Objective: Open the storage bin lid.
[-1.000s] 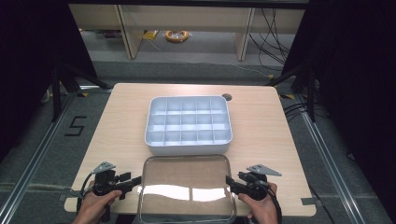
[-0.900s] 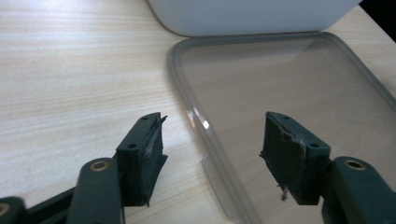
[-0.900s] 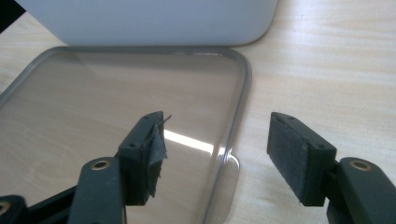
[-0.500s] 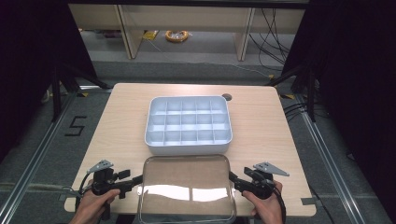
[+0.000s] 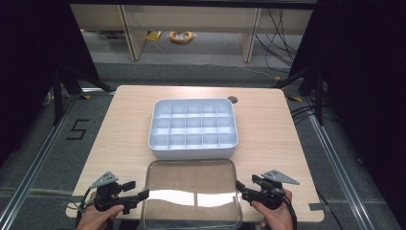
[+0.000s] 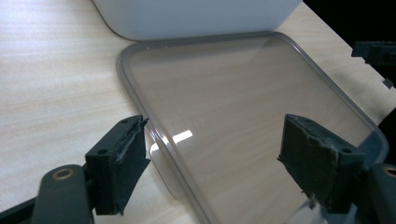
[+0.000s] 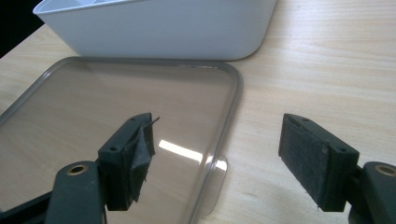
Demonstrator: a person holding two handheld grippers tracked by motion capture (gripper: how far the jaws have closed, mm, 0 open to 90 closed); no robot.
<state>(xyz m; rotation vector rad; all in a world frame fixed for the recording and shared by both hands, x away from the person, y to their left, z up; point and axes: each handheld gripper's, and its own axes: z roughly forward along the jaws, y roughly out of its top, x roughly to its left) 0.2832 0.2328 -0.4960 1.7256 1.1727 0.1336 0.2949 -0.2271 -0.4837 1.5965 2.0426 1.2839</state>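
A clear plastic lid [image 5: 191, 191] lies flat on the wooden table, just in front of a white compartment tray [image 5: 191, 152]. My left gripper [image 5: 135, 189] is at the lid's left edge and my right gripper [image 5: 242, 188] at its right edge. In the left gripper view the left gripper [image 6: 217, 140] is open after its jaws have just been opening; the lid's rim [image 6: 140, 102] runs between the pads untouched. In the right gripper view the right gripper [image 7: 217, 135] is likewise open, its jaws just opened, straddling the lid's edge [image 7: 236, 93]. The tray [image 7: 163, 32] stands close behind.
The table's front edge [image 5: 306, 221] runs right under both hands. A round cable hole [image 5: 232, 99] sits behind the tray at the right. Bare wood [image 5: 119, 124] stretches on both sides of the tray. A yellow cable coil [image 5: 181, 36] lies on the floor beyond.
Both grippers' jaws have spread apart from the lid's side edges. The lid and the tray lie where they were, and the hands have hardly shifted.
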